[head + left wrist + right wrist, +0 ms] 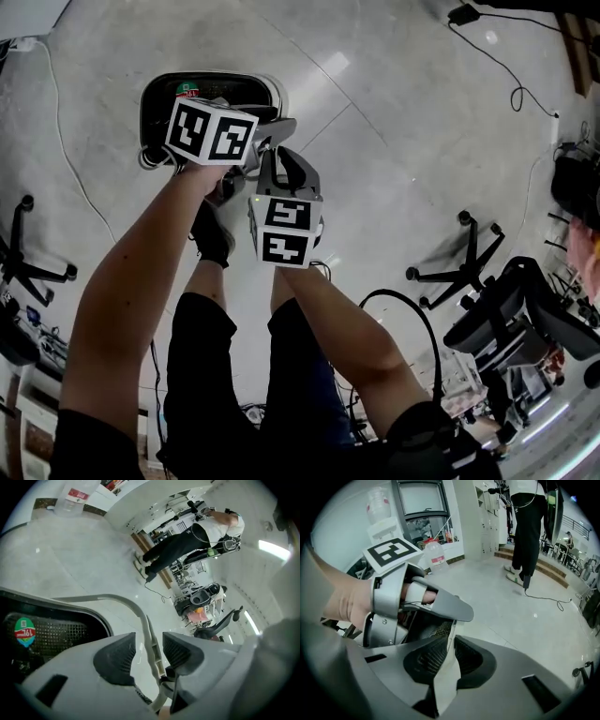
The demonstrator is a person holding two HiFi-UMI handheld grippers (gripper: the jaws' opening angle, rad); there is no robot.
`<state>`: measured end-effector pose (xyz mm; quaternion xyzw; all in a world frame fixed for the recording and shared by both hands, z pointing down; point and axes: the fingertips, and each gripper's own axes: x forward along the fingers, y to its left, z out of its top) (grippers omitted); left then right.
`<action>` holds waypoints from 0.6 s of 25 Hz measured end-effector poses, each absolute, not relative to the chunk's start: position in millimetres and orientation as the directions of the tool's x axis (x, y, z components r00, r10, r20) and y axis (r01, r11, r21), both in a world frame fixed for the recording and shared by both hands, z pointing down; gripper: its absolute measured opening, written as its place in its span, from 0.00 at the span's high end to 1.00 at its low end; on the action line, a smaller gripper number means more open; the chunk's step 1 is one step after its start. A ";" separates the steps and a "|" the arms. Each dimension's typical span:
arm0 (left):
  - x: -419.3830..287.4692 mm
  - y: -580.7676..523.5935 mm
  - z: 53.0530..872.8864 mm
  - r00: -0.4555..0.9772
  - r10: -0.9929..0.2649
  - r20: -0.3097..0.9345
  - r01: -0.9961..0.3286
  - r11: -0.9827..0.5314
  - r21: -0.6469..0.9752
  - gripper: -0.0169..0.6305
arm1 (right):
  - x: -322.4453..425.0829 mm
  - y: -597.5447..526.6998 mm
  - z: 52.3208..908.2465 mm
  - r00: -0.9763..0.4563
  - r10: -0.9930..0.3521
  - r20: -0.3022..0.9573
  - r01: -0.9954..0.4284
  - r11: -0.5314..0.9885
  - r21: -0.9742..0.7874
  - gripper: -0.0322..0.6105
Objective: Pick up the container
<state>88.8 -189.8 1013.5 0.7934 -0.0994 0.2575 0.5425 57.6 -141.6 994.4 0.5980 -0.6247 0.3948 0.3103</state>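
Container [157, 98], black mesh with a white rim, sits upper left in the head view. The right gripper [447, 660] jaws pinch its rim; the left gripper [145, 656] jaws are spread astride it. Grip made, and the lift probably remains.

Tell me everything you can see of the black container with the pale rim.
The container is a black, plastic-looking bin with perforated mesh walls, a pale rim and a thin pale hoop handle. A round red-and-green sticker shows inside. It lies over the pale floor; whether it is lifted cannot be told. The handle runs between the open left tongs; the right tongs are clamped on a pale strip of it.
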 end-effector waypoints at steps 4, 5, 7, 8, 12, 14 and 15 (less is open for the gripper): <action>89.7 -193.7 1011.0 0.844 0.117 0.523 -0.439 -0.408 0.801 0.70 | 54.1 -144.7 988.6 -0.104 -0.515 0.851 -0.989 -0.039 -0.145 0.87; 88.5 -194.3 1009.8 0.844 0.110 0.525 -0.445 -0.403 0.800 0.71 | 52.9 -144.6 986.2 -0.109 -0.519 0.848 -0.988 -0.039 -0.151 0.87; 86.4 -192.6 1006.8 0.844 0.111 0.525 -0.445 -0.403 0.800 0.72 | 49.3 -143.9 981.7 -0.125 -0.527 0.841 -0.986 -0.026 -0.163 0.87; 84.9 -192.5 1005.4 0.840 0.109 0.532 -0.447 -0.416 0.792 0.73 | 47.0 -143.9 979.9 -0.138 -0.531 0.836 -0.985 -0.015 -0.172 0.87; 79.5 -195.7 999.3 0.833 0.086 0.547 -0.467 -0.422 0.777 0.78 | 37.4 -146.3 970.7 -0.211 -0.547 0.810 -0.974 0.048 -0.221 0.87; 76.5 -195.7 994.8 0.836 0.074 0.544 -0.476 -0.395 0.786 0.79 | 34.1 -147.7 965.8 -0.236 -0.548 0.803 -0.969 0.071 -0.236 0.88; 73.4 -194.3 992.6 0.836 0.070 0.544 -0.481 -0.382 0.789 0.79 | 31.9 -148.2 963.5 -0.246 -0.547 0.800 -0.967 0.079 -0.243 0.88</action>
